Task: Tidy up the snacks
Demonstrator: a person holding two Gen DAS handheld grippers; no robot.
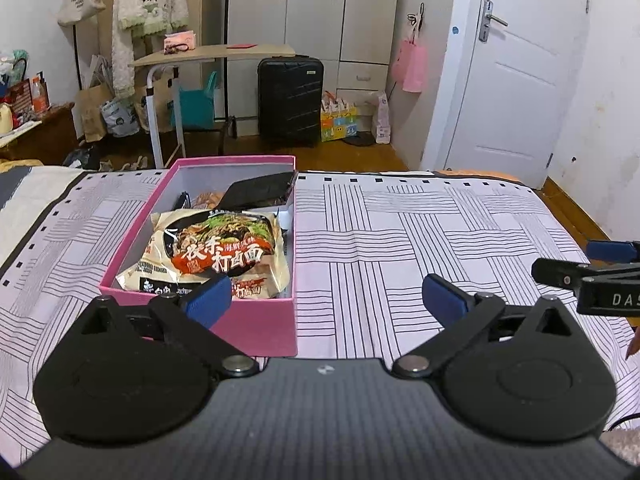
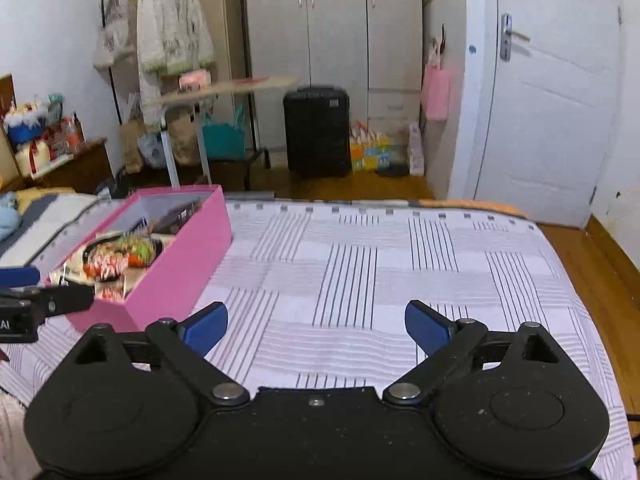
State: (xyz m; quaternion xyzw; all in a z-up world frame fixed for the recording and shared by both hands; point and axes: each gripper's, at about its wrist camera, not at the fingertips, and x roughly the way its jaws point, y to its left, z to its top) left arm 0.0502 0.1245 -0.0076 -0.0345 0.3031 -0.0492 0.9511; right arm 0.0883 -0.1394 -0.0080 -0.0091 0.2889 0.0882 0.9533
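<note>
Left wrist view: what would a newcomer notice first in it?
First the pink box on the striped bed cover, left of centre, open and filled with snacks. A large noodle packet lies on top. The left tongs stand open and empty in front, with one blue pad before the box's near wall.

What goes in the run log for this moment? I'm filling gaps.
left claw: open, empty | right claw: open, empty | noodle pack: in pink box | box: on bed
</note>
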